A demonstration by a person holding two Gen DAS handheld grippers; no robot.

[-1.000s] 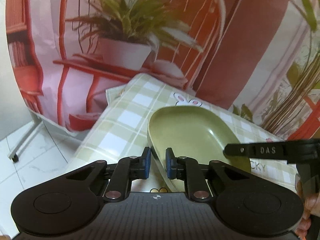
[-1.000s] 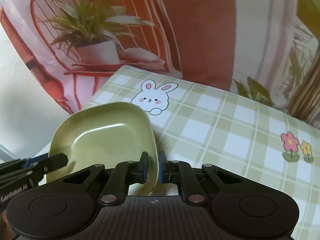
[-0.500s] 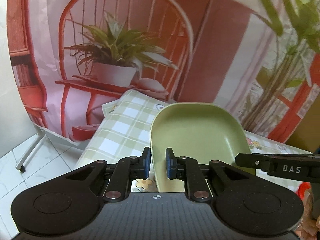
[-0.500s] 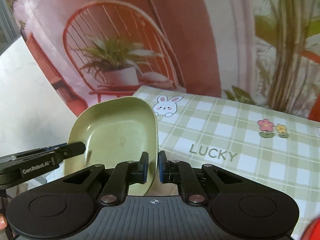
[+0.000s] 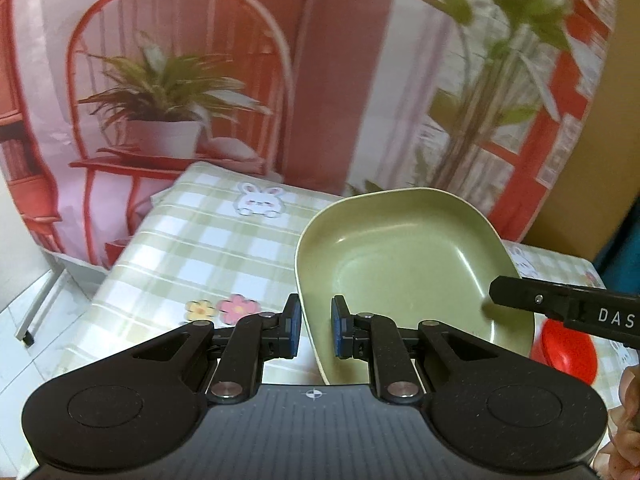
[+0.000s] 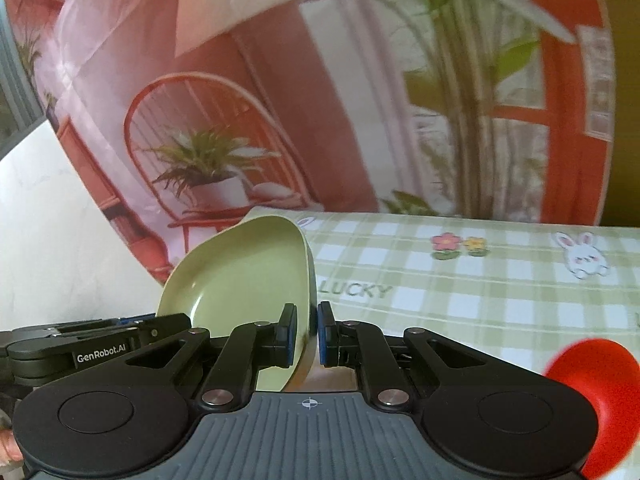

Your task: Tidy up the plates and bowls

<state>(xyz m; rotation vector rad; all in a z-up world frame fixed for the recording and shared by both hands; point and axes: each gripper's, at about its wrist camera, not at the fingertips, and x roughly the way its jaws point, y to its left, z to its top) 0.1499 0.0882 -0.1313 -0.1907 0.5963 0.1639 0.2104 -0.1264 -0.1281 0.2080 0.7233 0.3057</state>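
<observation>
The near rim of the green plate [image 5: 404, 268] drops out of sight behind the left gripper [image 5: 316, 326] body, below its pads. From the right gripper [image 6: 307, 334], the plate's lower edge vanishes the same way. A red dish [image 6: 596, 376], off to the right of those jaws, is blurred and cut by the frame edge; whether it is bowl or plate I cannot tell. The backdrop's leaves [image 5: 516, 12], well beyond the jaws, are smeared.

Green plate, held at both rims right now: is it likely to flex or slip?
The green plate looks rigid; its rim shows no bend where the left gripper and right gripper pinch it. Its glossy surface probably makes it slippery. Tilted steeply in the right wrist view, it could pivot if either grip loosens.
</observation>
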